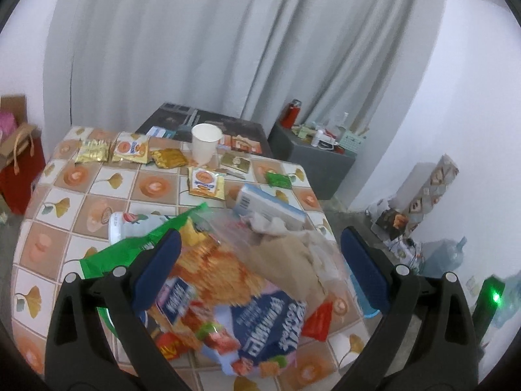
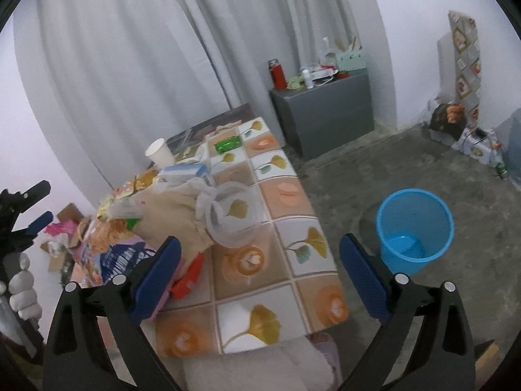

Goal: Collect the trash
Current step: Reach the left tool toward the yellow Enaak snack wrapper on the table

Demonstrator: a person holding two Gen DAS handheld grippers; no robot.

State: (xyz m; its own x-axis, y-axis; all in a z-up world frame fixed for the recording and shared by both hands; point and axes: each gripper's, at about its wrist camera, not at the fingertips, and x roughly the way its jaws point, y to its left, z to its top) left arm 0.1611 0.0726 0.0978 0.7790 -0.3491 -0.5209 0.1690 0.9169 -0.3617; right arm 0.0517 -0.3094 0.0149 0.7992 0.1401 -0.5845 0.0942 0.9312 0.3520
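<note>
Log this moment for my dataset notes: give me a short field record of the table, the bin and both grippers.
table: tile-pattern cloth, littered with wrappers
pile: snack bags, crumpled brown paper, blue-white carton
far items: white paper cup, gold sachets, green packet
clear plastic cup: on its side by the pile
bin: blue basket on the floor right of the table, appears empty
left gripper: open over the pile, holding nothing
right gripper: open above the table's near corner, holding nothing
</note>
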